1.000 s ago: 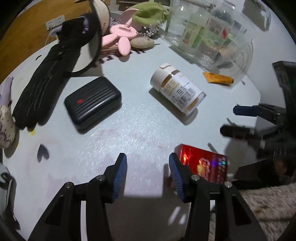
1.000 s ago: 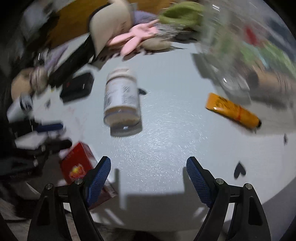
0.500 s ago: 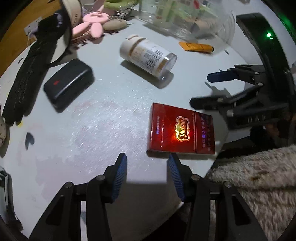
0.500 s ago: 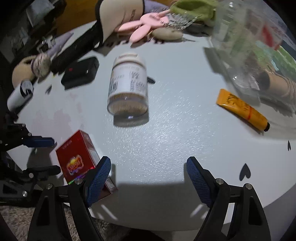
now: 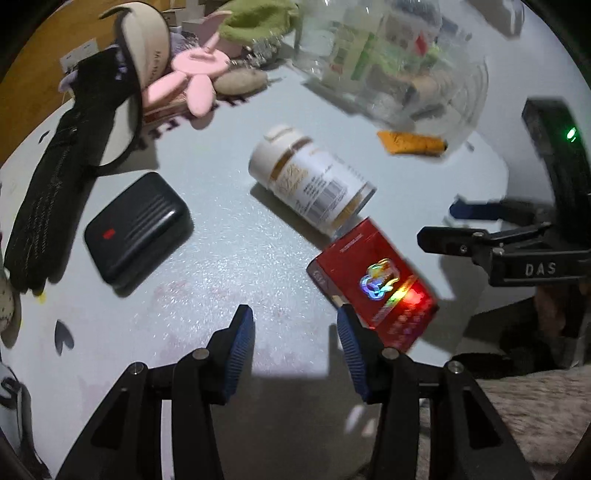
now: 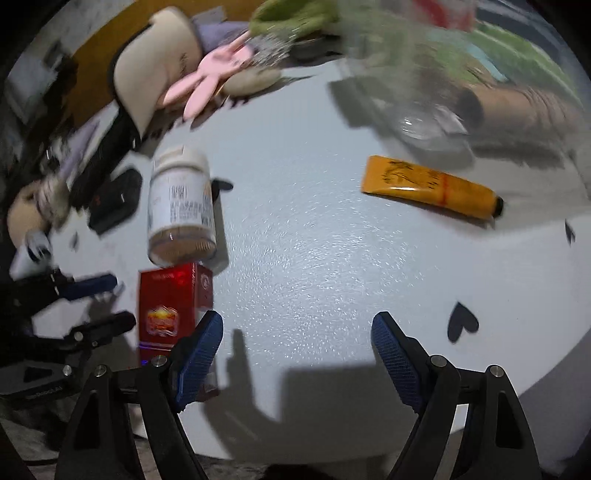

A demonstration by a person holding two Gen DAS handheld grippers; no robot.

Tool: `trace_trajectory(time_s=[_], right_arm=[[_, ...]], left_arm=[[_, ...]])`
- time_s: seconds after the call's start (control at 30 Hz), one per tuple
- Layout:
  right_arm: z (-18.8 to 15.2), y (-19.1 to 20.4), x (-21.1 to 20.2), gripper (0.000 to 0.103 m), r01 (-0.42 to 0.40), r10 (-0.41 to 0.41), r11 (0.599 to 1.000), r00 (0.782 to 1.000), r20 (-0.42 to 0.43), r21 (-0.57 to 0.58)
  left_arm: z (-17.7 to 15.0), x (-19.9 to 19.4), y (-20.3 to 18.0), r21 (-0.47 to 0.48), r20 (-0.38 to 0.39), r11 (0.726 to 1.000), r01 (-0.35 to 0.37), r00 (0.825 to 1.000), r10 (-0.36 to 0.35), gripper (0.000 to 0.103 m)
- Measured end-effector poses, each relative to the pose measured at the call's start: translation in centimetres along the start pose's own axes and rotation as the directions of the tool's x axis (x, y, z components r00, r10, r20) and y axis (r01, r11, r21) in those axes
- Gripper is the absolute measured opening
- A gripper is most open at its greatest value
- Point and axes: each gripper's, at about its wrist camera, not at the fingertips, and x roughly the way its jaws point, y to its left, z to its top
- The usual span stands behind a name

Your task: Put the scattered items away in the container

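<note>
A red box (image 5: 373,284) (image 6: 170,306) lies on the white table, its far end touching a white bottle (image 5: 310,184) (image 6: 181,210) on its side. My left gripper (image 5: 295,332) is open over bare table, the box just right of its right finger. My right gripper (image 6: 297,347) stands wide open with nothing between its fingers; the box lies by its left finger. An orange tube (image 5: 412,143) (image 6: 432,186) lies near the clear container (image 5: 391,62) (image 6: 424,85), which holds several items. A black case (image 5: 136,229) (image 6: 114,199) sits to the left.
At the table's back lie a black glove (image 5: 66,162), a beige cap (image 5: 147,55), a pink bunny-shaped item (image 5: 192,81) and a green cloth (image 5: 258,18). Small black heart stickers (image 6: 461,325) dot the table. The right gripper's fingers (image 5: 476,212) show at the left wrist view's right edge.
The box now lies against the bottle, nearer the right finger of my left gripper. Both views shifted slightly; jaw openings are unchanged.
</note>
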Motion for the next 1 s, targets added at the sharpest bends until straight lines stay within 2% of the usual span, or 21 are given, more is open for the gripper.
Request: trace_trajectory(time_s=[0.13,0.33,0.4,0.53,0.73,0.8,0.87,0.9,1.0], right_arm=[[-0.4,-0.1,-0.2,0.084,-0.08,0.081,0.996,0.997,-0.013,0.046],[-0.5,0.1,1.2,0.084,-0.105,0.107,0.993,0.993,-0.045,0.062],[-0.6,0.2,1.3,0.084,-0.116,0.119,0.991,0.992,-0.045,0.06],[-0.8,0.4,1.3,0.084,-0.149,0.151,0.987,0.988,-0.043,0.058],[-0.9,0.2,1.2,0.084,-0.22,0.223,0.972,0.974,-0.028,0.085],[-1.0,0.2,1.1,0.073,-0.248,0.251,0.965,0.968,-0.023,0.089],[-1.1,0.3,1.2,0.069,-0.268,0.271,0.959,0.962,-0.026,0.091],[-1.2,0.5,1.4,0.06,-0.283,0.287,0.955,0.957,-0.034,0.086],[-1.2,1.4,1.7,0.046,-0.312,0.315,0.948,0.948,-0.048,0.061]], left_arm=[[0.2,-0.9,-0.9,0.0,0.016,0.999,0.041,0.999,-0.041,0.047],[-0.3,1.3,-2.1,0.053,-0.037,0.998,-0.028,0.999,0.03,0.048],[-0.6,1.5,-1.8,0.047,-0.033,0.998,-0.04,0.999,0.041,0.048],[-1.4,2.3,-1.1,0.024,-0.074,0.998,-0.055,0.996,0.056,0.048],[-0.8,0.6,-1.5,0.004,0.01,1.0,-0.02,1.0,0.02,0.048],[-0.5,0.7,-1.9,0.027,0.007,0.999,-0.027,1.0,0.027,0.048],[-0.4,1.6,-2.6,0.064,-0.016,0.996,-0.061,0.998,0.062,0.049],[-0.3,1.6,-2.7,0.066,-0.006,0.996,-0.065,0.998,0.065,0.049],[-0.3,1.5,-2.4,0.052,-0.01,0.996,-0.078,0.997,0.078,0.049]])
